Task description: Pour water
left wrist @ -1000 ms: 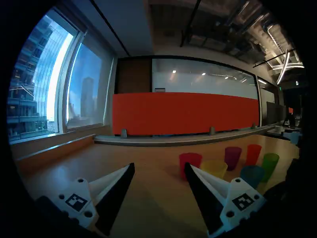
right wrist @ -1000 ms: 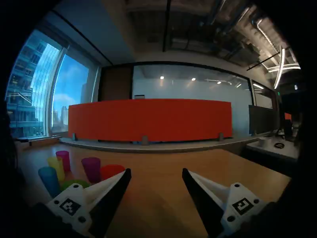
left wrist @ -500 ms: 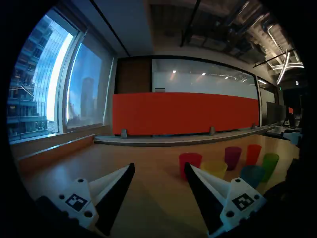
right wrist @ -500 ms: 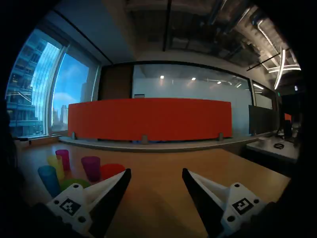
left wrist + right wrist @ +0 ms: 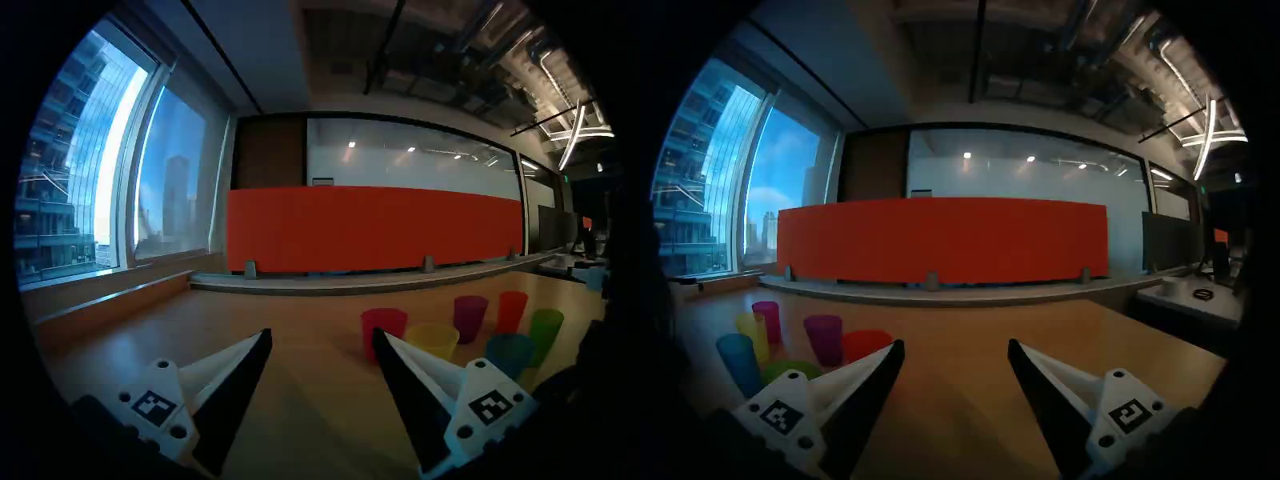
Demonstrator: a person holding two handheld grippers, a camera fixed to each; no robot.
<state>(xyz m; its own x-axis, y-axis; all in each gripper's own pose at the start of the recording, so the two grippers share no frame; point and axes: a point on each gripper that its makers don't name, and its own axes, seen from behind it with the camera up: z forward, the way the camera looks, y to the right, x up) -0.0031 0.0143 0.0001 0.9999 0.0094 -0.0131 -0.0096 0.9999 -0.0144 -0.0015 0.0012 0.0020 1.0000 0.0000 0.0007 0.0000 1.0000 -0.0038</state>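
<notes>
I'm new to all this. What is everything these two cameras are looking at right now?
Red cup: one, red, nearest cup of the cluster on the table.
Yellow cup: one, yellow, beside the red one.
Purple cup: one, purple, behind the yellow one.
Orange cup: one, orange, back of the cluster.
Green cup: one, green, far side of the cluster.
Blue cup: one, blue, front of the cluster.
Table: one, light wood, under everything.
Partition: one, orange-red, along the table's far edge.
Windows: several, blue sky and towers, at the left.
Strip lights: several, white, on the ceiling.
Left gripper: one, white and black, open, empty.
Right gripper: one, white and black, open, empty.
</notes>
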